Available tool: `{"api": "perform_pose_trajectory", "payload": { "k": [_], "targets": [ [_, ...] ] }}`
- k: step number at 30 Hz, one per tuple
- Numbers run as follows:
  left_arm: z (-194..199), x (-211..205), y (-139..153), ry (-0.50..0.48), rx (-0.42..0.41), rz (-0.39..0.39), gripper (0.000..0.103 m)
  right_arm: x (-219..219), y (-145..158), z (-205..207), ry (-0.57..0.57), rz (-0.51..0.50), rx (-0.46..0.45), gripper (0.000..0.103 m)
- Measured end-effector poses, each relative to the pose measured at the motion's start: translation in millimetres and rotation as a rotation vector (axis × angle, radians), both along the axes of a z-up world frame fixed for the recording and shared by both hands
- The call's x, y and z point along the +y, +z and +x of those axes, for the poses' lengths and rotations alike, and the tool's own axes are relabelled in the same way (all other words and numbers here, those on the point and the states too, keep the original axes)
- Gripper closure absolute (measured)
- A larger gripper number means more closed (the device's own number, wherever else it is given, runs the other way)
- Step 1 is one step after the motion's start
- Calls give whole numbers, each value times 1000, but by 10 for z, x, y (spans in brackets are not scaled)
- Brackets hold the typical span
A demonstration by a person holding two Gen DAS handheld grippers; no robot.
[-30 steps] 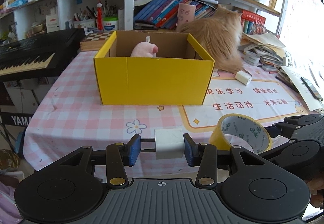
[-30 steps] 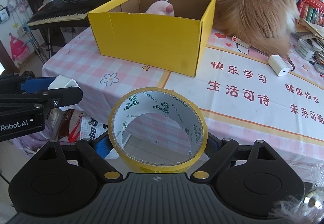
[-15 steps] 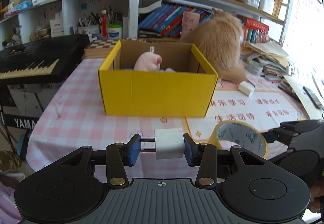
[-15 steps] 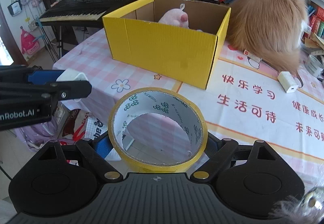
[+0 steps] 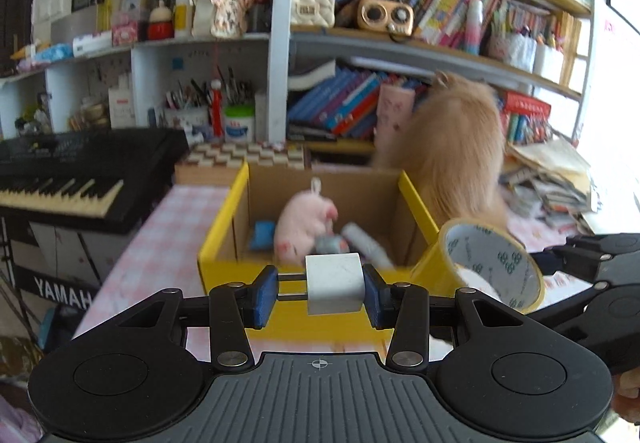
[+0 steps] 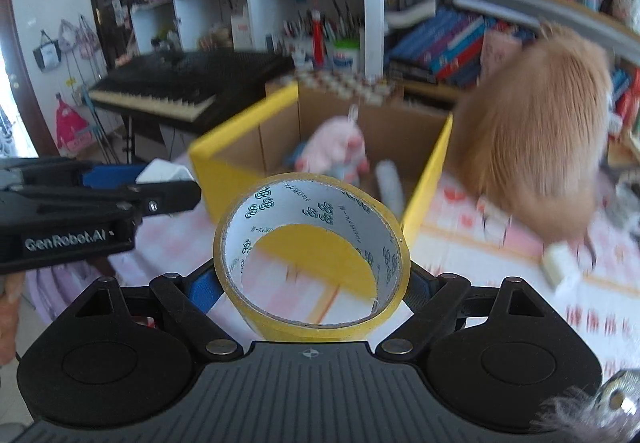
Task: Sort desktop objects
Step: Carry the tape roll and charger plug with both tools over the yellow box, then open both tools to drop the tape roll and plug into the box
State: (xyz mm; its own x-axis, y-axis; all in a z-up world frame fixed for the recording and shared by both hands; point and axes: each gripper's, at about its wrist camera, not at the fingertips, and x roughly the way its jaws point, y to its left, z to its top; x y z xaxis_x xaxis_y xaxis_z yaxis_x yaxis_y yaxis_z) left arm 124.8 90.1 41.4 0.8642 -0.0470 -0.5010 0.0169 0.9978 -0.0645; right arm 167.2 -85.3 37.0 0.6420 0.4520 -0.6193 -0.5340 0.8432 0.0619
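Observation:
My left gripper [image 5: 320, 293] is shut on a small white block [image 5: 334, 285], held in the air just before the near wall of the yellow cardboard box [image 5: 224, 243]. My right gripper [image 6: 312, 293] is shut on a roll of yellow tape [image 6: 312, 255], whose ring stands upright between the pads. In the left wrist view that tape roll [image 5: 486, 267] hangs at the box's right corner. The box [image 6: 236, 159] holds a pink plush toy [image 5: 304, 223], a blue item [image 5: 262, 235] and a white tube [image 5: 366, 243]. The left gripper [image 6: 160, 195] shows at the left of the right wrist view.
A fluffy orange cat [image 5: 460, 147] sits right behind the box's right side. A black keyboard [image 5: 72, 171] stands to the left of the pink checked table [image 5: 148, 243]. Another white block [image 6: 560, 263] lies on the mat at right. Crowded bookshelves [image 5: 400, 43] fill the back.
Both grippers have risen and moved toward the yellow box, still holding their loads. The box's inside with its contents has come into view.

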Motion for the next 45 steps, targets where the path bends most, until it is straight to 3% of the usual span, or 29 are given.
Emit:
{"api": "perform_pose_trajectory", "payload": {
  "k": [8, 16, 26, 36, 45],
  "targets": [
    [535, 14, 77, 50, -37, 39, 60, 86, 222, 663, 58, -26, -157, 16],
    [1040, 12, -51, 88, 23, 58, 60, 206, 72, 1290, 119, -82, -160, 16],
    [1413, 14, -438, 82, 169, 119, 60, 518, -415, 1594, 268, -262, -104, 16],
    [1562, 84, -681, 90, 266, 125, 60, 563, -528, 1883, 331, -180, 98, 16],
    [1614, 124, -752, 85, 284, 99, 60, 565, -523, 1881, 350, -189, 118, 14]
  ]
}}
